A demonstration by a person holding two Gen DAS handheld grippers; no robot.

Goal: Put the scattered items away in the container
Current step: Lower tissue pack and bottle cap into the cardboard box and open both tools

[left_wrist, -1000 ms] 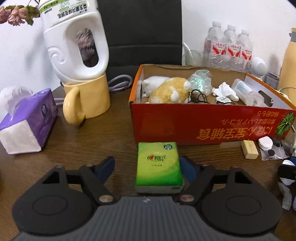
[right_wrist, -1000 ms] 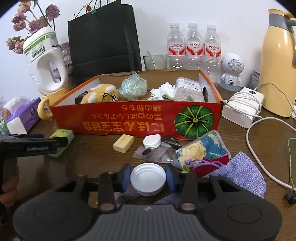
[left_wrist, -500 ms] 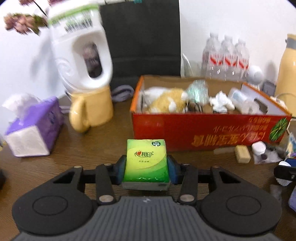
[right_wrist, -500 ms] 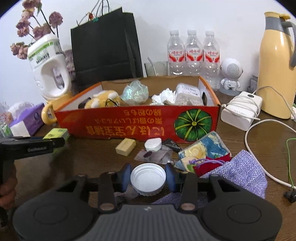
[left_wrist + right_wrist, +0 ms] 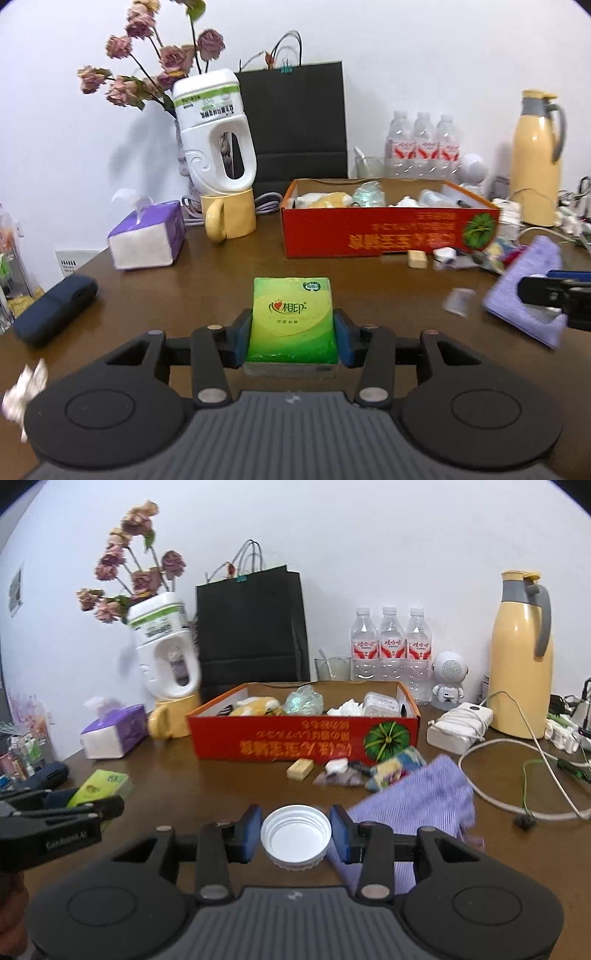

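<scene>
My left gripper (image 5: pixel 293 334) clamps the green tissue pack (image 5: pixel 292 320) and my right gripper (image 5: pixel 295 834) the white cap (image 5: pixel 295 835), both short of the red box (image 5: pixel 303 734) toward the table's (image 5: pixel 207 280) back edge.

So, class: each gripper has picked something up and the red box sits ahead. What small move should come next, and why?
Probably carry both loads forward over the red cardboard box before letting go. The left gripper is shut on the green tissue pack, the right gripper on the white bottle cap, and both are short of the box's open top.
</scene>
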